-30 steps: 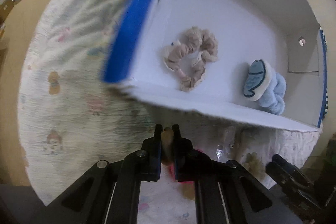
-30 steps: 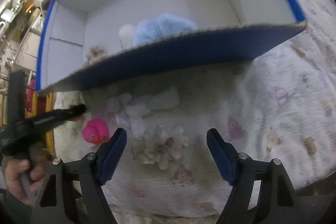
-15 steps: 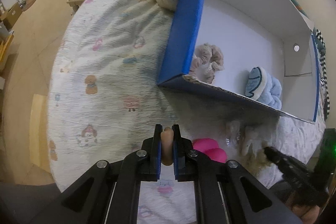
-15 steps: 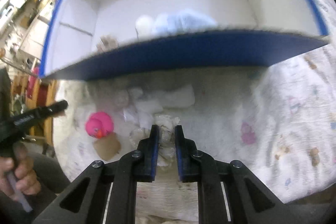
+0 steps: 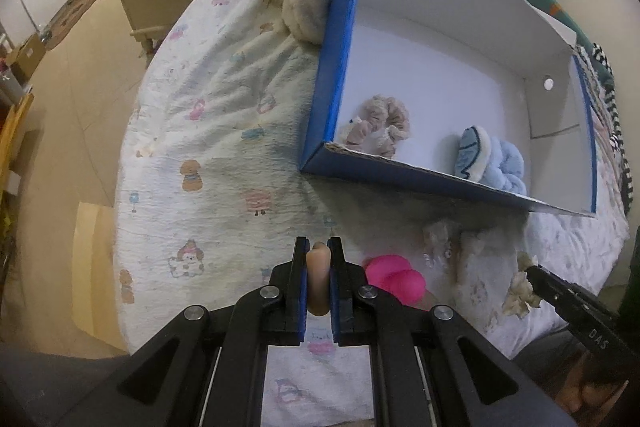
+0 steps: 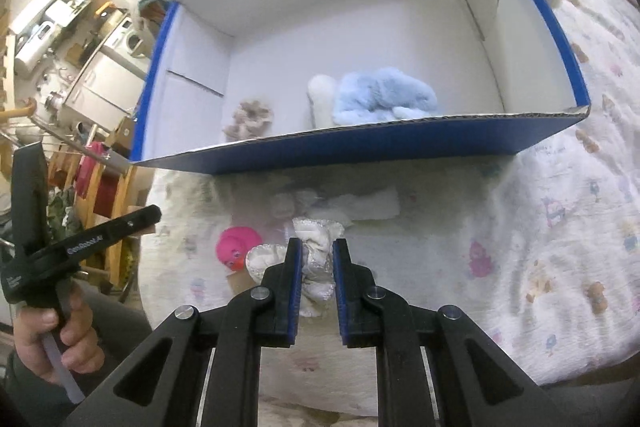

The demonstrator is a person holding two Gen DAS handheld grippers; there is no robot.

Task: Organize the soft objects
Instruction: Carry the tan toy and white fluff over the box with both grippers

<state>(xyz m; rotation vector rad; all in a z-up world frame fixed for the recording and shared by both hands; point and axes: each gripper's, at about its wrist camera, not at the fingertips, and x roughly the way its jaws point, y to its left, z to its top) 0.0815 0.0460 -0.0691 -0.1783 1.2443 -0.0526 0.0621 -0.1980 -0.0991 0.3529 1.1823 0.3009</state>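
Blue box [image 6: 360, 147] lies at 12 o'clock in both views, already holding the blue plush [image 6: 384, 95] and beige scrunchie [image 5: 380, 115]. Right gripper [image 6: 314, 255] has just been closing; its jaws, spread a second ago, now pinch the white scrunchie [image 6: 316, 259], which looks partly raised off the bedspread [image 6: 540, 227], ready for boxing. Left gripper [image 5: 318, 259] stays pressed on a tan piece [image 5: 318, 279]; the pink duck [image 5: 394, 277] waits at its 3 o'clock.

beige scrunchie [image 6: 249, 118] half behind box wall [image 6: 360, 147]
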